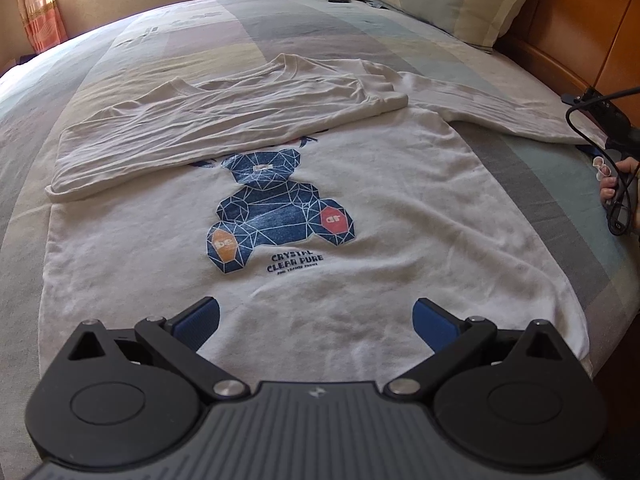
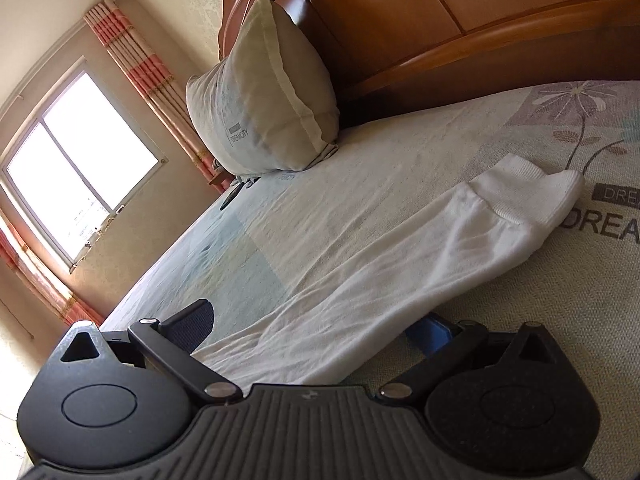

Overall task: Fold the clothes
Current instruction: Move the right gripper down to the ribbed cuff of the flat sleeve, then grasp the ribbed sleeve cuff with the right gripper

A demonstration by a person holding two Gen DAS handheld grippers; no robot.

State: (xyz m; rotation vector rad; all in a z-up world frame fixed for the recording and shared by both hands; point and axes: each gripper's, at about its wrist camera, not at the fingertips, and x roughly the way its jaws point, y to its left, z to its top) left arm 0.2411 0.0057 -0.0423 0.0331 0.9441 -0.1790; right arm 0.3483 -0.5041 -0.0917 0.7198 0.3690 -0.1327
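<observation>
Left wrist view: left gripper [image 1: 316,322] hovers over the near hem of the white sweatshirt [image 1: 400,216], pads spread wide, holding nothing. The sweatshirt lies flat on the bed [image 1: 240,40], bear print [image 1: 276,216] up. One sleeve [image 1: 208,132] is folded across the chest; the other sleeve [image 1: 492,108] stretches out to the right. A hand [image 1: 616,184] with cables is cut off at the right edge.

Right wrist view: right gripper [image 2: 316,324] straddles the outstretched sleeve [image 2: 400,272], jaws apart, nothing clamped. The cuff [image 2: 532,192] lies far right; pillow [image 2: 260,96] beyond.

Risk, as judged: closing here could pinch the bedsheet along with the sleeve, or catch only the top layer, so the fold skews.

Hard to see: the right pad is partly hidden under cloth, so I cannot tell whether the pads touch the sleeve.
</observation>
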